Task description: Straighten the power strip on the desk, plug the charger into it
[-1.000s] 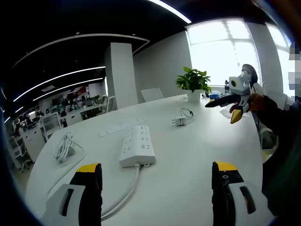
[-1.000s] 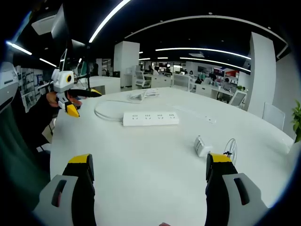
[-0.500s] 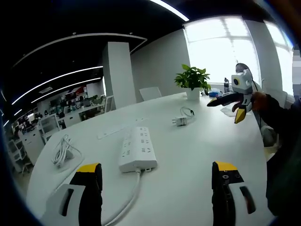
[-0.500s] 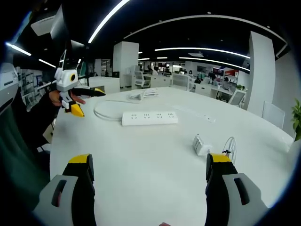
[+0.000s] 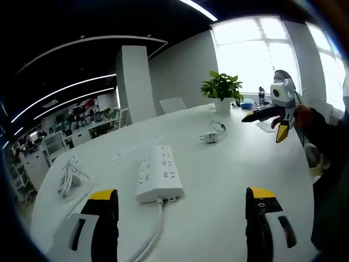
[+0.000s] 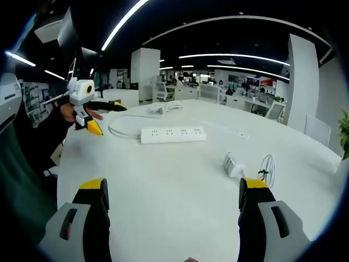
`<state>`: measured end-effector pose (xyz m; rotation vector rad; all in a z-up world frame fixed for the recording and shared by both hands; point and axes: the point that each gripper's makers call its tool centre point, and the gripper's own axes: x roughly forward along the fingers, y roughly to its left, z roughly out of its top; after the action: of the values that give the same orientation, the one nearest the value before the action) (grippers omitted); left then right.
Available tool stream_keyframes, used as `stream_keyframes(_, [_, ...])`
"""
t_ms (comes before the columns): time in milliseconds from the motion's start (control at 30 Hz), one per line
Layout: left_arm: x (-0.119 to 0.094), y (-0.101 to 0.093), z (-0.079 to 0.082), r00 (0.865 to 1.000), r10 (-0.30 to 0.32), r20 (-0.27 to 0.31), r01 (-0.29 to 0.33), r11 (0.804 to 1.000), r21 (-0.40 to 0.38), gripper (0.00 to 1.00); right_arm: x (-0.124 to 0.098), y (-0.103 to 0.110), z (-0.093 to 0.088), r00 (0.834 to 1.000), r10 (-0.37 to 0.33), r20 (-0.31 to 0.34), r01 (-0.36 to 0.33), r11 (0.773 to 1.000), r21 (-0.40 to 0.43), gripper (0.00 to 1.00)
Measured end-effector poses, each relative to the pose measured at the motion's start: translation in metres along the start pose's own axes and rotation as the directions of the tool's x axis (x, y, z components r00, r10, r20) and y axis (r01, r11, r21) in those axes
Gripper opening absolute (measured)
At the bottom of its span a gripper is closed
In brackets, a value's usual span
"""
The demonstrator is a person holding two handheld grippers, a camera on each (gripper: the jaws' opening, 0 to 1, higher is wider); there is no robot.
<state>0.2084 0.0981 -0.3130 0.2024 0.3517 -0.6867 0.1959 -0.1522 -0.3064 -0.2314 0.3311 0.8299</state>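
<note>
- While nothing is yet grasped, the power strip (image 5: 159, 174) lies askew on the white tabletop (image 5: 229, 180), its cord (image 5: 150, 240) trailing toward me, so I judge straightening comes first.
- The charger (image 6: 232, 164) rests well apart from it, cable coiled beside it.
- My left gripper (image 5: 181, 224) hangs just short of the strip, jaws spread wide and empty.
- My right gripper (image 6: 172, 218) hovers above bare tabletop near the charger, likewise parted, holding nothing.

open-plan office | white pillar (image 5: 132, 82) | bright window (image 5: 256, 54) | ceiling light strips (image 6: 234, 57)
</note>
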Motion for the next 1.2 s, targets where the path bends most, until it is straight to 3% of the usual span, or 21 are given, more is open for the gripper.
stream_keyframes(1200, [0.043, 0.028, 0.015, 0.998, 0.013, -0.064, -0.011, 0.999, 0.032, 1.00, 0.005, -0.004, -0.012, 1.000, 0.008, -0.014, -0.008, 1.000, 0.020, 0.99])
